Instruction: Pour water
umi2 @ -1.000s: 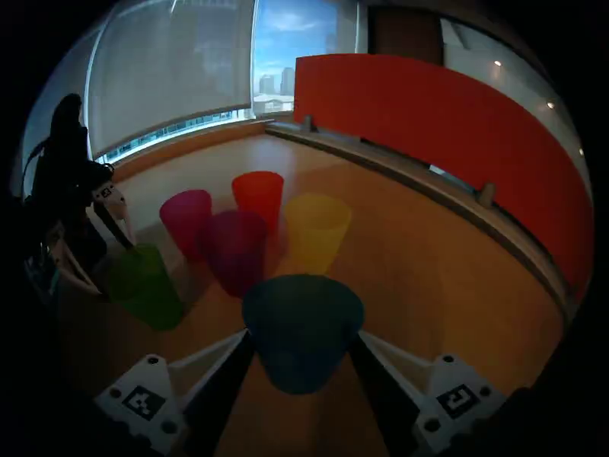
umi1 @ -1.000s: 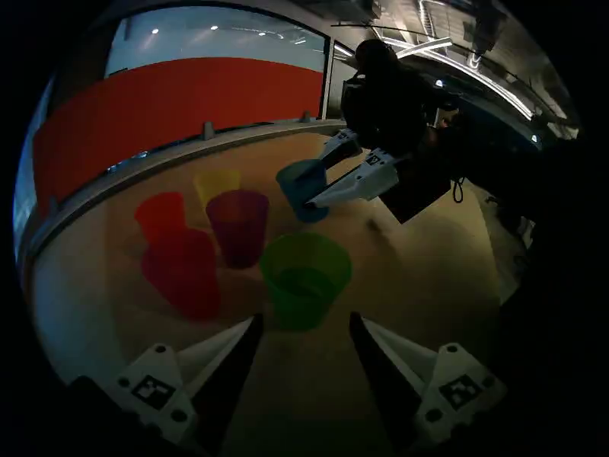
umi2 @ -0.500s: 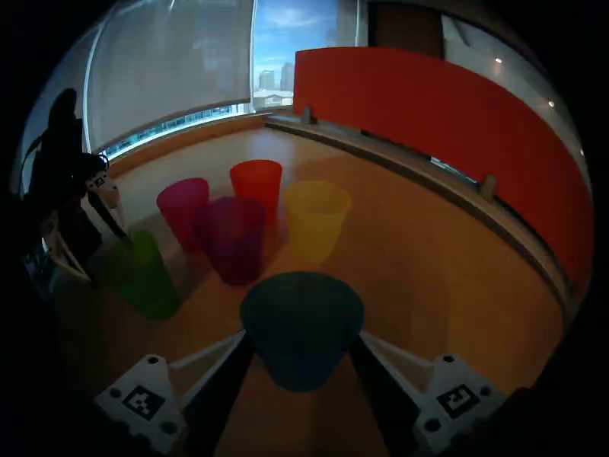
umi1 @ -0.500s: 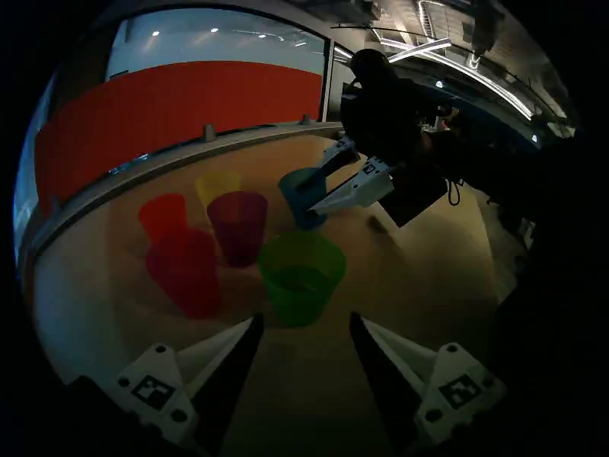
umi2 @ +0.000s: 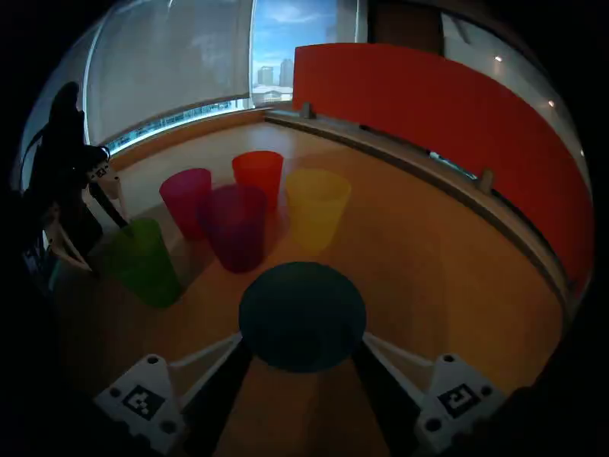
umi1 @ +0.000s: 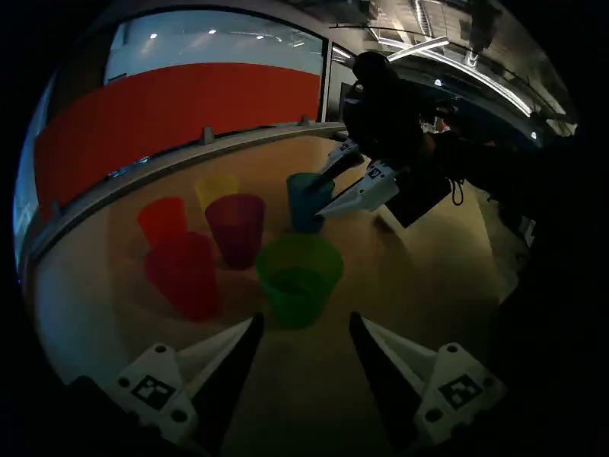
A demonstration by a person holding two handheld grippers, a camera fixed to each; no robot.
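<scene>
six cups (umi2: 236,228): right tongs (umi2: 302,340) clamp the teal cup (umi2: 302,312), left tongs (umi1: 304,317) gape before the green cup (umi1: 298,278) on the desk (umi2: 426,251).

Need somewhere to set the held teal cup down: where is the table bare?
Bare wood runs from the yellow cup to the ledge, and between the green cup and the left gripper. The pink cup, orange cup, purple cup and yellow cup stand bunched.
</scene>
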